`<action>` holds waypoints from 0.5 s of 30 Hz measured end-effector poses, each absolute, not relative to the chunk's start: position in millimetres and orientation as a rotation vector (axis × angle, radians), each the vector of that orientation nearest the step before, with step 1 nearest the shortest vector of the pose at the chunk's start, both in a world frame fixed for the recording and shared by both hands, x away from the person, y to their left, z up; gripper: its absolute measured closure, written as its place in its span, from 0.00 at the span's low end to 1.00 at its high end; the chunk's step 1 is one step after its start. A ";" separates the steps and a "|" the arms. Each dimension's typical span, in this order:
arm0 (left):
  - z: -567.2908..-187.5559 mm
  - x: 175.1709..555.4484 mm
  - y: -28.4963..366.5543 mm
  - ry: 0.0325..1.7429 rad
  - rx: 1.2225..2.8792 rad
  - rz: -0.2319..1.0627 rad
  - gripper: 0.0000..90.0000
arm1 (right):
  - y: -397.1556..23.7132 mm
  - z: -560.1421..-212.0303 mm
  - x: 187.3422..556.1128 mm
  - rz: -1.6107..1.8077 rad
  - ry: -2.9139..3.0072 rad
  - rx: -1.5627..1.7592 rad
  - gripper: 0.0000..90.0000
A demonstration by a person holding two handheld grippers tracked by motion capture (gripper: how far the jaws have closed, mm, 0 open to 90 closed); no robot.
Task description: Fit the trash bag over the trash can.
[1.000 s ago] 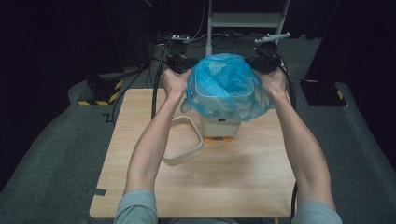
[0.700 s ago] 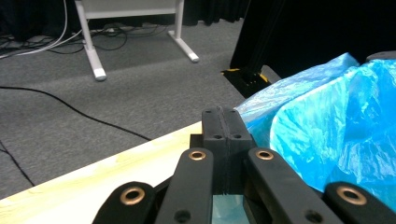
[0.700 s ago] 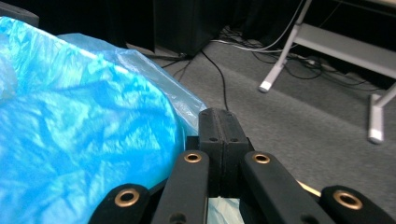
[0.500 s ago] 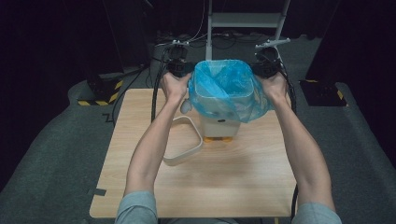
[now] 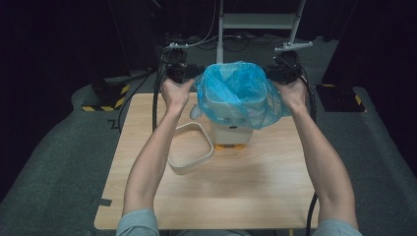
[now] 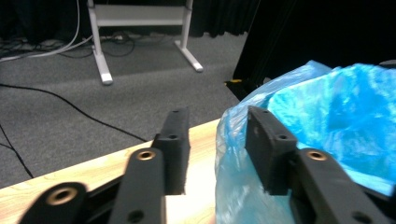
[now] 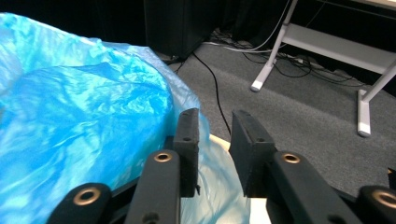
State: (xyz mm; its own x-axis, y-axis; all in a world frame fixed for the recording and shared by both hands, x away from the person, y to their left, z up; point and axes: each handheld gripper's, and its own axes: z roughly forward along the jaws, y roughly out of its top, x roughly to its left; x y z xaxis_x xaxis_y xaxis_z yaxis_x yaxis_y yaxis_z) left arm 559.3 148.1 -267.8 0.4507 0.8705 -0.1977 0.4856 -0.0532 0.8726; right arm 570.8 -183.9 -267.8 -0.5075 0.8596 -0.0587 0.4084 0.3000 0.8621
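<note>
A blue plastic bag [image 5: 241, 88] lines a white bin [image 5: 231, 129] on the wooden table, its edge folded down over the rim. My left gripper [image 5: 182, 71] is at the bin's left side and my right gripper [image 5: 284, 71] at its right. Both sets of jaws have just been opening. In the left gripper view the left gripper [image 6: 217, 140] stands open, with the bag [image 6: 336, 116] edge loose against its right jaw. In the right gripper view the right gripper [image 7: 214, 140] is open too, and the bag [image 7: 84, 116] hangs by its left jaw, unpinched.
A white rectangular ring [image 5: 189, 155] lies on the table [image 5: 206, 196] left of the bin. The bin stands on an orange base [image 5: 228, 146]. Beyond the table's far edge are grey carpet, cables and a white metal stand [image 5: 255, 22].
The bag, ballooned above the bin before, now sits down over the rim. Both grippers' jaws have opened off the bag, and the left hand has drifted left of it.
</note>
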 end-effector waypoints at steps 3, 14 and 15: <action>-264.7 549.8 149.6 1.160 1.687 0.493 0.59 | -186.4 -265.2 566.3 1.159 2.042 1.129 0.73; -255.6 514.8 152.2 1.078 1.721 0.485 0.55 | -199.3 -254.3 548.4 1.159 1.998 1.130 0.70; -255.4 511.4 151.8 1.068 1.727 0.488 0.55 | -200.5 -254.2 547.1 1.164 1.996 1.135 0.70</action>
State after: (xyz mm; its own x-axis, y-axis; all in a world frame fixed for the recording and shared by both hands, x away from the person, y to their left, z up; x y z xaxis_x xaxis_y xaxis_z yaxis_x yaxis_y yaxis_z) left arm 511.4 151.8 -255.4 0.5272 0.8353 -0.1557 0.4294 -0.1038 0.8971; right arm 547.1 -200.5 -254.2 -0.4852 0.8730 -0.0487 0.3874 0.2646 0.8831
